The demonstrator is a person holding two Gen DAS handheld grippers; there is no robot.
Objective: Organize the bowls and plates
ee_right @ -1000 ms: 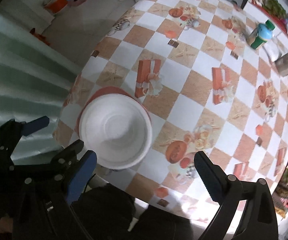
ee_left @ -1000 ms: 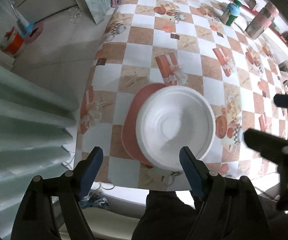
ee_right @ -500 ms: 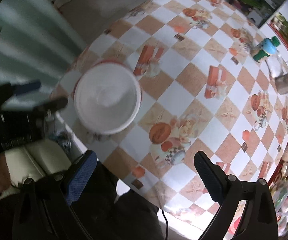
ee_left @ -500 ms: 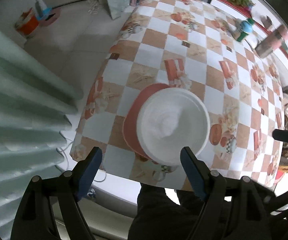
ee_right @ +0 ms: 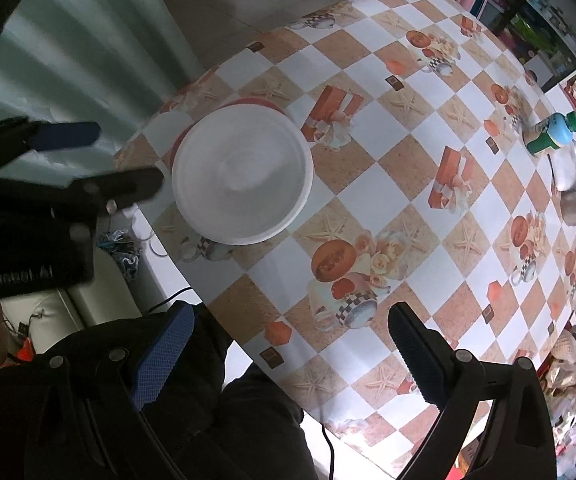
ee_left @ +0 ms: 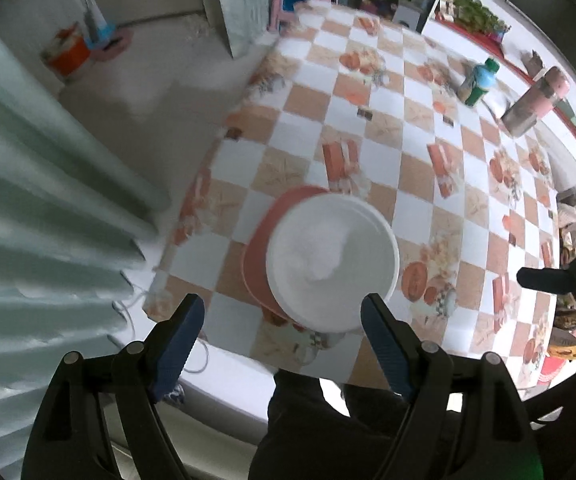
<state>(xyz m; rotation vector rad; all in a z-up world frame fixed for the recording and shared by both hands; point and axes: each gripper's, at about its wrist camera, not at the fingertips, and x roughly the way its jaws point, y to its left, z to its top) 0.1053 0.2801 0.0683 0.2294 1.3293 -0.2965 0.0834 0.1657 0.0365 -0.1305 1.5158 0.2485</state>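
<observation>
Left wrist, hand-held gripper [ee_left: 282, 326] wide, empty

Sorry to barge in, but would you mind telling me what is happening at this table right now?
A person is tidying dishes with a handheld claw in each hand. A white round bowl sits on a salmon-pink plate near the edge of the checkered tablecloth table. The left claw and right claw both hang open above the table, holding nothing. A green bottle stands at the far side, untouched.
</observation>
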